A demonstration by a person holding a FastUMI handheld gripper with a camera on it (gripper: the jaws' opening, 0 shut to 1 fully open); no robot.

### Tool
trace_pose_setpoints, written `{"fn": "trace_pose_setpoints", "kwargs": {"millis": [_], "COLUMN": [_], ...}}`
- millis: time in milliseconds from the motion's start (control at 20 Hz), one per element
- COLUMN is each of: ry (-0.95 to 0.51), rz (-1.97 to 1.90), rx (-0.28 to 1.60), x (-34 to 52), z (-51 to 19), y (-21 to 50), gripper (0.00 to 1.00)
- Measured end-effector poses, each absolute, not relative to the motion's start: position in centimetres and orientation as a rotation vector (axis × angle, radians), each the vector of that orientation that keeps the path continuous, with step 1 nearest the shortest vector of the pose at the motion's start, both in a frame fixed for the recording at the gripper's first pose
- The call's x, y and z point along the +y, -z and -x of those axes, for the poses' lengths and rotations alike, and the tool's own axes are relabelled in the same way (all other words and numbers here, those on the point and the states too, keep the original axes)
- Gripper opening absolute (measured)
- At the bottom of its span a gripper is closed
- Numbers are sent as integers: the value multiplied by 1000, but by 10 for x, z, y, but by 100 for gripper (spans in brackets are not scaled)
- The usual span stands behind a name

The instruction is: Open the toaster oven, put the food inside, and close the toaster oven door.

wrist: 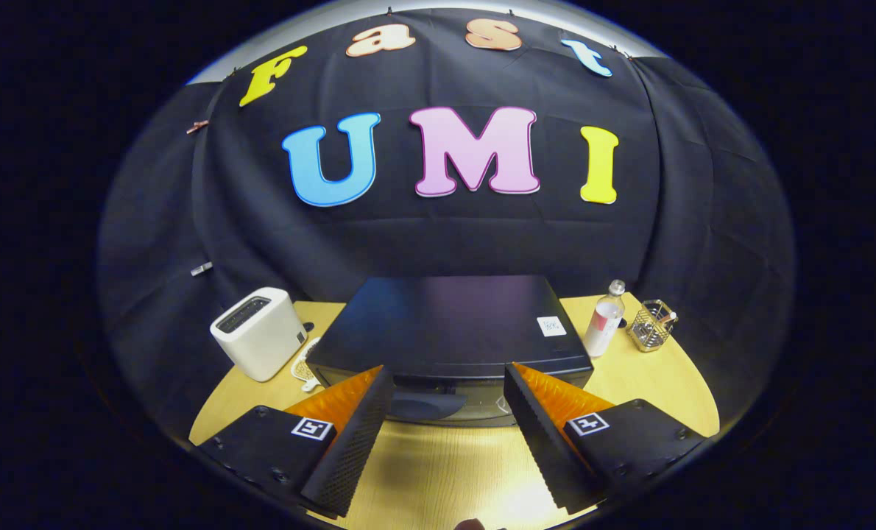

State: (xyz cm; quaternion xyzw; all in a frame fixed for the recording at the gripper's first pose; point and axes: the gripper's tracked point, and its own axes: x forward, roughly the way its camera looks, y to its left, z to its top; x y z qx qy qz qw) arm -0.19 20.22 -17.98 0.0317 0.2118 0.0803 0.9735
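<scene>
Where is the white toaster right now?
The white toaster stands on the wooden table, left of the black toaster oven, beyond the open gripper.

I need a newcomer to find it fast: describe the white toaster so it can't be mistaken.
Start at the black toaster oven on the wooden table, just ahead of the open gripper. The white toaster stands beside it, opposite the bottle and wire basket. It is the only white boxy appliance, with a slot on top.
</scene>
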Motion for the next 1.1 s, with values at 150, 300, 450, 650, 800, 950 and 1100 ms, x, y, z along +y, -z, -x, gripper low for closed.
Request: {"fn": "trace_pose_setpoints", "kwargs": {"millis": [150,300,450,650,800,950,1100], "ry": [-155,-152,-153,-158,-160,-158,-154], "rz": [-99,-110,-87,-61,-42,-39,-55], "rx": [359,295,236,150,92,57,47], "x": [183,161,138,111,92,72,52], "z": [8,10,13,21,27,32,35], "y": [142,107,76,37,9,-9,-17], "gripper": [100,99,99,99,99,99,99]}}
